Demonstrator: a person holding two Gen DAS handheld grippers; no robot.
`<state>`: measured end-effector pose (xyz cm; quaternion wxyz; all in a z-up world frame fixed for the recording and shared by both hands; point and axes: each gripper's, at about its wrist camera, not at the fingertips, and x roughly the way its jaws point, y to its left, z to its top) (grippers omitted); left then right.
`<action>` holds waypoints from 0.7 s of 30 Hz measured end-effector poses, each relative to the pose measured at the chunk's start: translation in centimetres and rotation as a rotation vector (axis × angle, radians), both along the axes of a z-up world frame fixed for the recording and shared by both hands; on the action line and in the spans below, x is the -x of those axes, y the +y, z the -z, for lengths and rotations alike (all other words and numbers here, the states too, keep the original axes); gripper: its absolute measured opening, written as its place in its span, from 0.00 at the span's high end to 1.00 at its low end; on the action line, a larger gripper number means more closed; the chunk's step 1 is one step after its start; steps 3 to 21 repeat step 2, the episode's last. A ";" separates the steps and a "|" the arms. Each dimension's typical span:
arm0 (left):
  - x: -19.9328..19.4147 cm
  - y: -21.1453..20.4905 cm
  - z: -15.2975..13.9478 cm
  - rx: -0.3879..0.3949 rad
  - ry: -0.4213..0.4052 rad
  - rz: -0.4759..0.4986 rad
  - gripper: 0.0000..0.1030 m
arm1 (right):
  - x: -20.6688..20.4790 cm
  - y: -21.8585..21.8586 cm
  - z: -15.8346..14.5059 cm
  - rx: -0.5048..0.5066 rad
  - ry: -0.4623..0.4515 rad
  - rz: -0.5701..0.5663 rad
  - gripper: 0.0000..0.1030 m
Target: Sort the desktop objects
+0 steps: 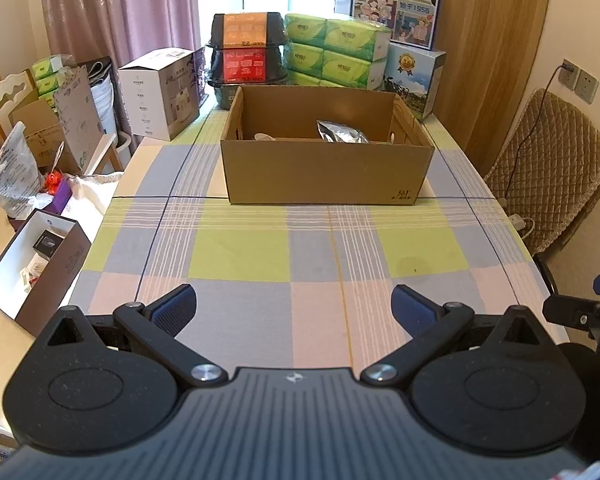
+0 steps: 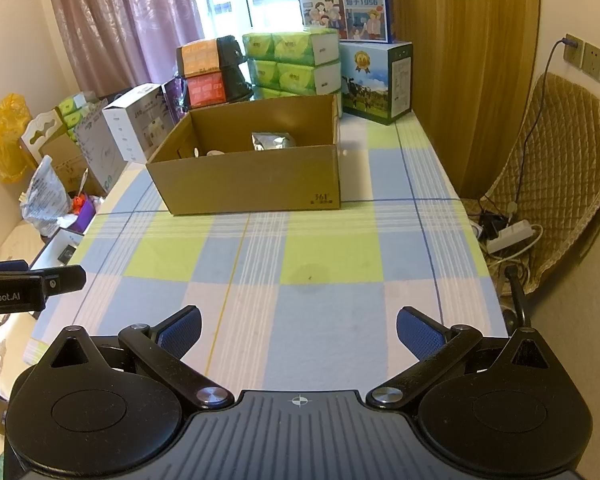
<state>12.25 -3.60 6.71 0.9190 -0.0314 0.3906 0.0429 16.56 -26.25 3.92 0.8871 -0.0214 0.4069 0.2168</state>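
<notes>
Checked tablecloth [image 1: 292, 248] under two wide-spread, empty claws: left claw [image 1: 294, 306], right claw [image 2: 299, 330]

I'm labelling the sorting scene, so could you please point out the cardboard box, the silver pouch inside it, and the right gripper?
cardboard box [image 1: 324, 172]: left wrist view, on its front wall.
silver pouch [image 1: 342, 133]: left wrist view, on its crinkled foil face.
right gripper [image 2: 299, 330]: right wrist view, midway between the open blue fingers.

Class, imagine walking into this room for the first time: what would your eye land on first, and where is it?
The open cardboard box stands mid-table on the checked cloth, with a silver pouch inside. Behind it, at the table's far end, green tissue packs are stacked. Near the camera, the left gripper and right gripper are both open and hold nothing.
</notes>
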 end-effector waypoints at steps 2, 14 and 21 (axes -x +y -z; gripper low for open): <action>0.1 0.1 0.0 0.004 -0.007 -0.004 0.01 | 0.0 -0.1 0.1 0.002 0.001 0.002 0.02; 0.1 0.1 0.0 0.004 -0.007 -0.004 0.01 | 0.0 -0.1 0.1 0.002 0.001 0.002 0.02; 0.1 0.1 0.0 0.004 -0.007 -0.004 0.01 | 0.0 -0.1 0.1 0.002 0.001 0.002 0.02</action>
